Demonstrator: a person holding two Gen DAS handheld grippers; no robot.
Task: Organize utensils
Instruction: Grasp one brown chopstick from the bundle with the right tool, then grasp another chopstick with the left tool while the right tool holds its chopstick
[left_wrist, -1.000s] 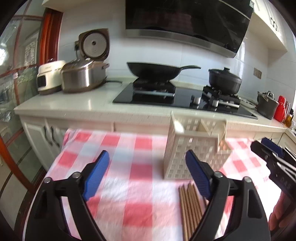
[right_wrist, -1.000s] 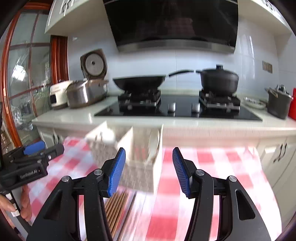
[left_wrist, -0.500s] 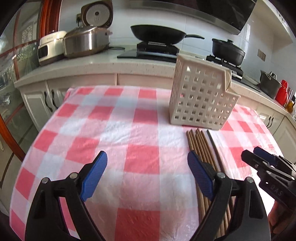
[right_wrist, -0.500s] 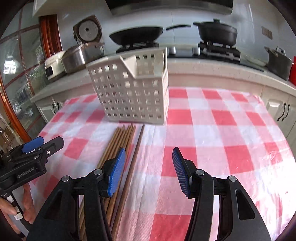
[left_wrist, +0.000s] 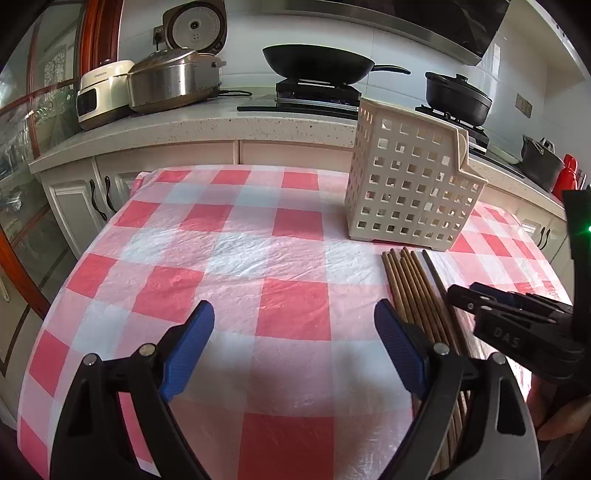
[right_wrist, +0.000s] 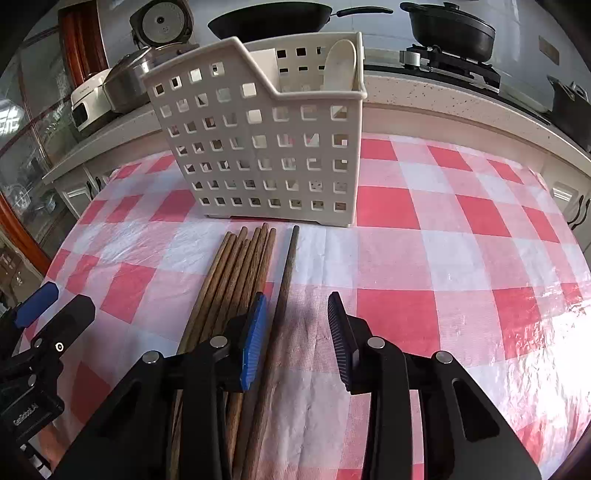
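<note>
Closing narrowly over the lone dark chopstick (right_wrist: 286, 280) beside the bundle of brown chopsticks (right_wrist: 236, 280) lying mid-table before the white basket (right_wrist: 258, 147), the right hand-held gripper (right_wrist: 295, 332), jaws just closing and not yet pinching, risks its left pad snagging a neighbouring stick, while the left hand-held gripper (left_wrist: 295, 350) hangs wide and empty

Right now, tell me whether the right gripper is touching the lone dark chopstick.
Cannot tell. In the right wrist view the chopstick runs between the right gripper pads, close beside the left one.

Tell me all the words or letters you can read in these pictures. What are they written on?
"DAS": white letters on the side of the right gripper, left wrist view.
"GelRobot.AI", roughly, small and hard to read: on the left gripper, right wrist view.
Brand word on the white cooker: too small to read.
No other readable text.
</note>
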